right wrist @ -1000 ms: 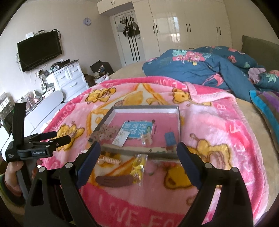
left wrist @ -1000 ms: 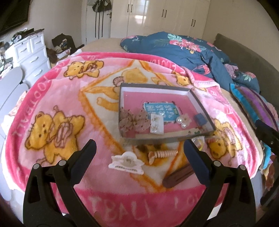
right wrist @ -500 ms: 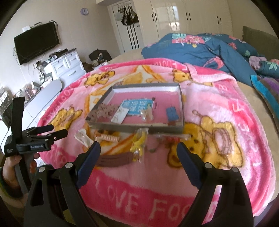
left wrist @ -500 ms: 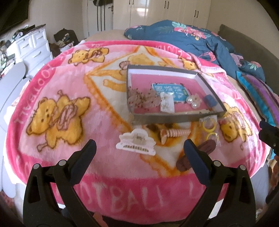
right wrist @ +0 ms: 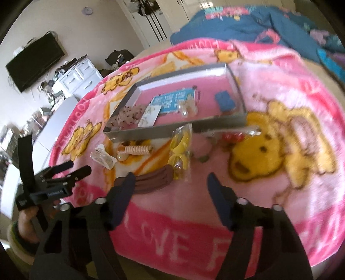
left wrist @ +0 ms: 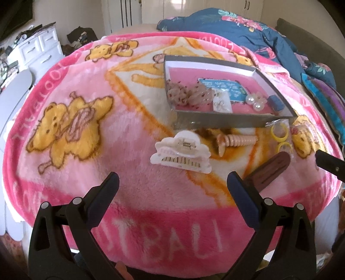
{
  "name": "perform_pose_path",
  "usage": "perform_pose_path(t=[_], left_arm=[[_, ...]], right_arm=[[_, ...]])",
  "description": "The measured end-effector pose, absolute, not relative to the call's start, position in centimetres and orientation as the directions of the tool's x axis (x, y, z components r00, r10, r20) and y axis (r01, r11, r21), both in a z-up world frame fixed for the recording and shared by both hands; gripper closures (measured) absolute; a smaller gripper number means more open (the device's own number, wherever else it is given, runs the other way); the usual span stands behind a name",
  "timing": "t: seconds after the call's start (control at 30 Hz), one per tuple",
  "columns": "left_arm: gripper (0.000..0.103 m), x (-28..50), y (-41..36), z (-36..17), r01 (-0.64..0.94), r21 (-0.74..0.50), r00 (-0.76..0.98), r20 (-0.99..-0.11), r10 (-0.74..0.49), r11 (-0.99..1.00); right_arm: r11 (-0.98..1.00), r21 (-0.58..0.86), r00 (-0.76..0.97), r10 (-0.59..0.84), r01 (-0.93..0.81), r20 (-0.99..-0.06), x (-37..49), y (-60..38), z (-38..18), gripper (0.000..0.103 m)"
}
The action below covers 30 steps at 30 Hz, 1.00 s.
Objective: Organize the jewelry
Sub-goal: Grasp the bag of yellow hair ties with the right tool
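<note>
This is a home bedroom. A bed covered by a pink teddy-bear blanket (left wrist: 90, 168) fills most of both views, with a rumpled dark-blue floral duvet (left wrist: 248, 32) heaped toward its far edge. Tall white wardrobe doors (left wrist: 194, 8) line the back wall. A white chest of drawers (right wrist: 79, 79) cluttered with small things stands beside the bed, under a wall-mounted television (right wrist: 34, 62).
</note>
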<state>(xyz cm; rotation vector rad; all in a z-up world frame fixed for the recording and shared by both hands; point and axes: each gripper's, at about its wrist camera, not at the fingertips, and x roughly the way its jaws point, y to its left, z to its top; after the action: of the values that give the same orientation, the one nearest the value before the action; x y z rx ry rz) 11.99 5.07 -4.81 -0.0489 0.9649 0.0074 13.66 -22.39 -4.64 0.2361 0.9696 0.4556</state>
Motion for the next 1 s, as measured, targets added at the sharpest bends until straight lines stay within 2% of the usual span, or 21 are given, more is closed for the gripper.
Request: perform_pose_path(t=[0.1,0.23,0.4,0.47,0.57,0.77,0.8,0.83,0.87,1.0], left_arm=[[0.009,12.2,5.3,-5.4,-0.030,-0.045,0.563,-0.826,-0.020,0.999],[0.009,12.7,5.2,-5.8,-0.017,-0.056,0.562,-0.826,-0.037,0.998],[0.009,13.9,4.9,-6.5,0.003,-0.069,0.553,-0.831,-0.060,0.998],[0.009,14.4,4.7,-6.9,0.008,-0.070,0.544,-0.837,-0.063,0.998],[0.009,15.3,4.5,-7.5,0.013,-0.068,0.532,-0.844,-0.065,0.998],[0.010,16.9,4.0,-8.2,0.018,-0.063,0.525,-0.849,-0.063,0.998],[0.016,17.0,4.0,-8.3,0.020,-0.062,0.524,-0.850,-0.063,0.998],[0.029,17.2,3.9,-8.5,0.022,-0.063,0.521,-0.851,-0.065,0.998],[0.032,17.2,3.9,-8.5,0.022,-0.055,0.523,-0.850,-0.058,0.998],[0.032,16.8,3.7,-8.3,0.044,-0.055,0.528,-0.846,-0.070,0.998]], right_arm=[[0.866,0.442,0.454,0.499,-0.234,-0.738,14.9,-22.4,-5.8,0.059],[0.853,0.486,0.429,0.518,-0.192,-0.740,16.4,-22.6,-7.1,0.064],[0.840,0.517,0.396,0.536,-0.163,-0.746,18.2,-22.3,-8.5,0.079],[0.832,0.531,0.389,0.547,-0.158,-0.741,18.7,-22.2,-8.8,0.080],[0.830,0.534,0.393,0.551,-0.162,-0.736,19.0,-22.0,-8.9,0.088],[0.839,0.512,0.428,0.538,-0.186,-0.726,18.2,-22.6,-8.3,0.093],[0.845,0.501,0.439,0.529,-0.187,-0.727,18.1,-22.7,-8.1,0.093],[0.855,0.481,0.456,0.512,-0.192,-0.728,17.8,-23.0,-7.7,0.093],[0.861,0.469,0.469,0.502,-0.195,-0.727,17.4,-23.3,-7.3,0.093],[0.885,0.418,0.517,0.460,-0.203,-0.722,16.2,-24.4,-5.8,0.094]])
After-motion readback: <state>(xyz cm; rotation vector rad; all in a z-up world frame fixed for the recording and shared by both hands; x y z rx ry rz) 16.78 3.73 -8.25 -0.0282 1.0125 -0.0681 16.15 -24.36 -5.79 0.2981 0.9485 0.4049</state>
